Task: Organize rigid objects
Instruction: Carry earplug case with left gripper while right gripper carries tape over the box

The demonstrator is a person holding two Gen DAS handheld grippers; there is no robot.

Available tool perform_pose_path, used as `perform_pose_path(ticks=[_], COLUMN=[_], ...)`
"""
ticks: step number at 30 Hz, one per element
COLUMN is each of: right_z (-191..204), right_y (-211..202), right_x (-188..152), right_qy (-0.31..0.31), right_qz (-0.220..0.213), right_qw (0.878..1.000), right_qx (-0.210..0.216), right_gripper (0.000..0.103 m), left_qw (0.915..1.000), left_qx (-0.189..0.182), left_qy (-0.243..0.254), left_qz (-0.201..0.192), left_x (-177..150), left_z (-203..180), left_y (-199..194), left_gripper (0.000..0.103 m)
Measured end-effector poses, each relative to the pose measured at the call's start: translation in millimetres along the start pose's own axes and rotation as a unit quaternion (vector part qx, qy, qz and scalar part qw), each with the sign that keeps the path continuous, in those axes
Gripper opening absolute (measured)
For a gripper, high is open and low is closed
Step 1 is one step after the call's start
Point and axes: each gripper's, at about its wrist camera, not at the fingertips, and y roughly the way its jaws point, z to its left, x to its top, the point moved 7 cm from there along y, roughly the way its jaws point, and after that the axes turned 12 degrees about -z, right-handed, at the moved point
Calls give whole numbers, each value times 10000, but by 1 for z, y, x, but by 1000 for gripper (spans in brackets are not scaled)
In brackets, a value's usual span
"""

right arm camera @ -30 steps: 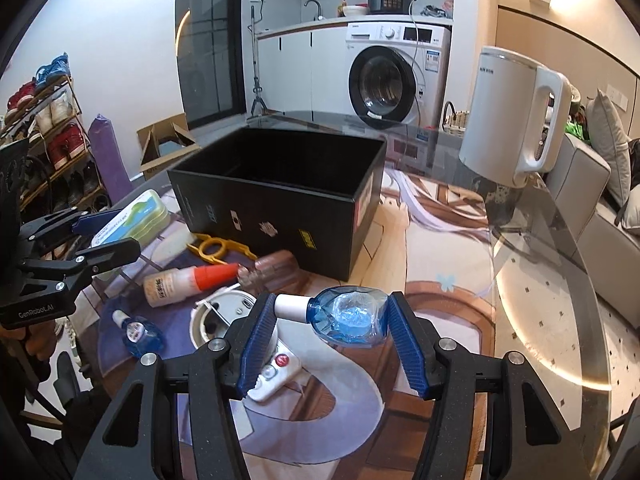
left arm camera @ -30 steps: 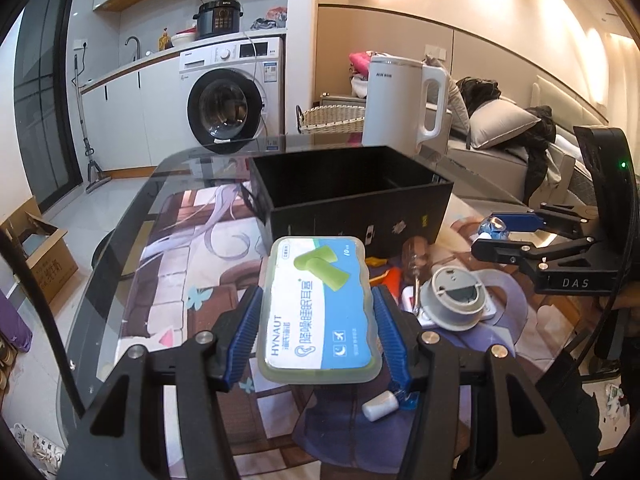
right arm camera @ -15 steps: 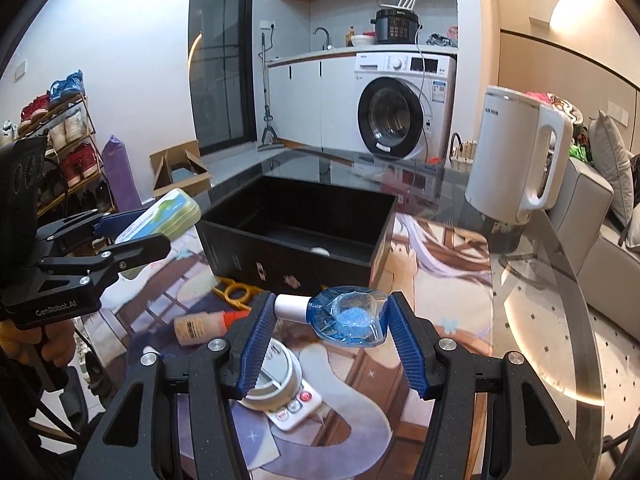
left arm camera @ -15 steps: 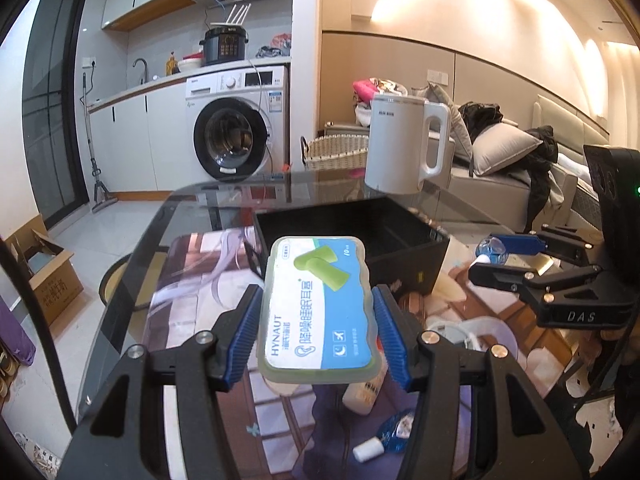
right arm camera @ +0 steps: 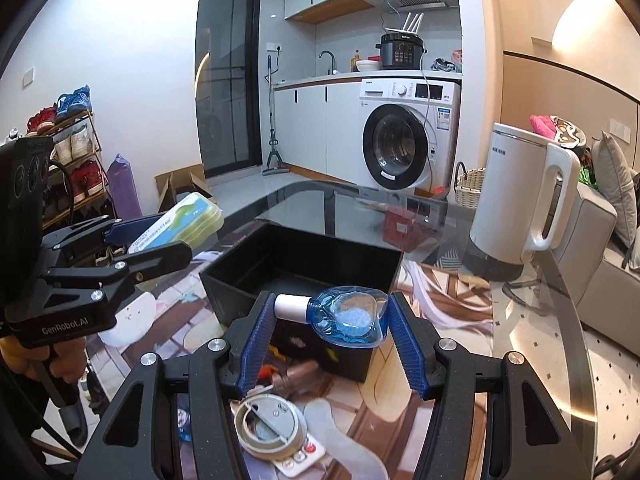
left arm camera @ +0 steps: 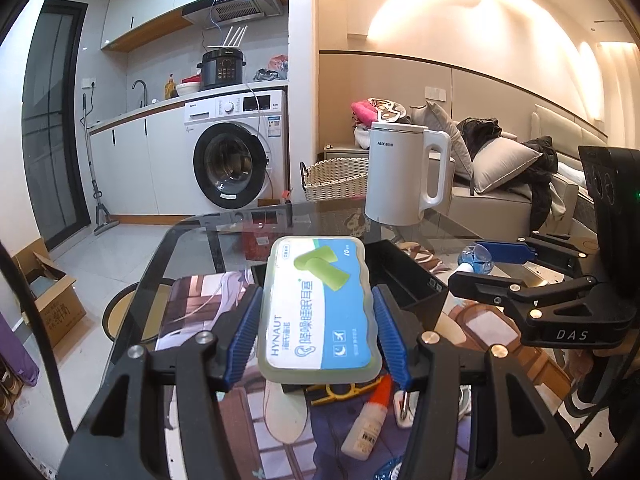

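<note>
My left gripper is shut on a flat earplug pack with a blue and white label, held in the air. From the right wrist view the same pack hangs at the left, above and left of the open black box. My right gripper is shut on a small blue bottle with a white cap, lying crosswise between the pads above the box's near wall. In the left wrist view the right gripper and the box sit right of and behind the pack.
Below on the printed mat lie a glue bottle, a yellow ring piece, a round grey device and a brown bottle. A white kettle stands on the glass table at the right.
Both grippers have risen with their loads. The box and the loose items now sit lower in both views, and the box's inside shows from above.
</note>
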Motion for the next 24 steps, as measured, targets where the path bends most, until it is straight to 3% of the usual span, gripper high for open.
perform_pose_path(ticks=[24], right_z=[-2], right_y=[60], right_x=[11], right_qy=[40], right_qz=[-218], right_qw=[9997], right_qx=[101], right_gripper=[58], left_qw=[9996], left_qx=[117], left_qy=[-154], left_qz=[-186], left_x=[4], left_z=[10], left_y=[58], left_gripper=[55])
